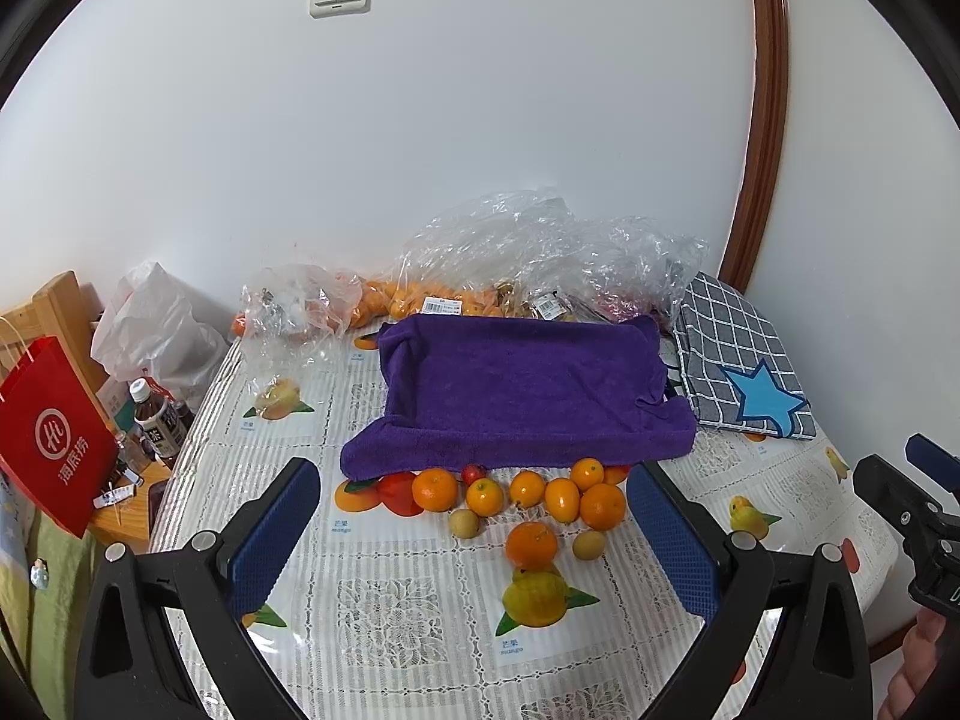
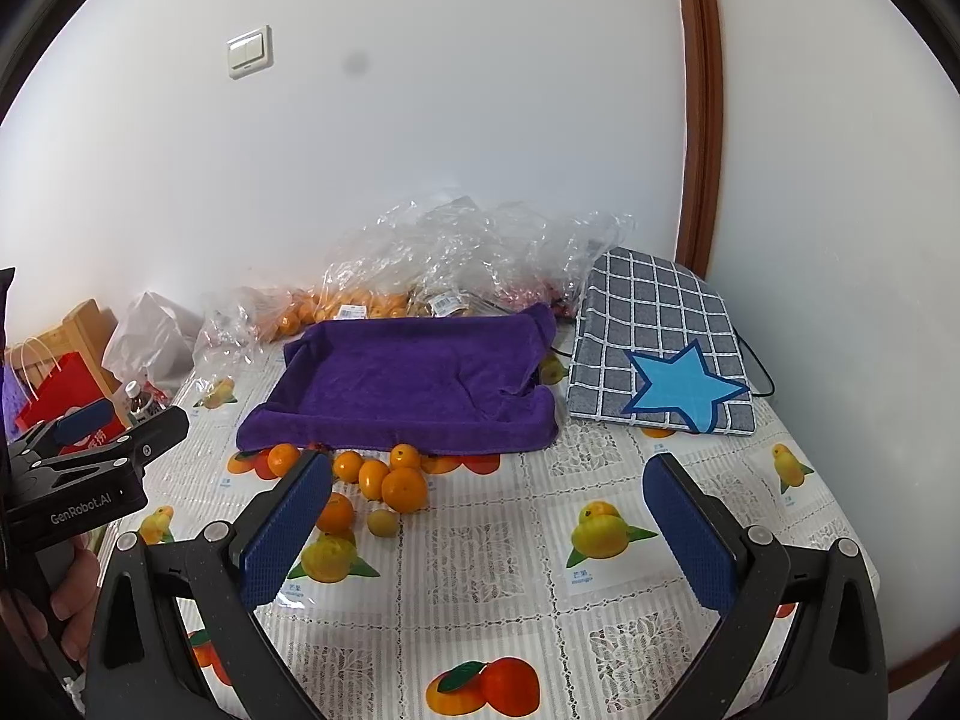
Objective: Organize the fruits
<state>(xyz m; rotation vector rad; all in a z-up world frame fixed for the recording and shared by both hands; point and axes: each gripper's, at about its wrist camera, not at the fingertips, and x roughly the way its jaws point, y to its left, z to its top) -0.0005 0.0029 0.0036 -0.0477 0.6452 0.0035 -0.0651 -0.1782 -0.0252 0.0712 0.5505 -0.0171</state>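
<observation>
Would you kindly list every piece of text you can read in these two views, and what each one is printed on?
"GenRobot.AI": on the left gripper.
"海底捞": on the red paper bag, under a round logo.
"芒果 mango": captions on the tablecloth.
"茶": seemingly on the bottle label; the rest is too small.
Price stickers on the plastic bags: unreadable.

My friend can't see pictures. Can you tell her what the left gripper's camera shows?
Loose oranges lie on a fruit-print tablecloth before a purple towel-lined tray, framed by the open left gripper. Plastic bags of fruit sit behind.
</observation>
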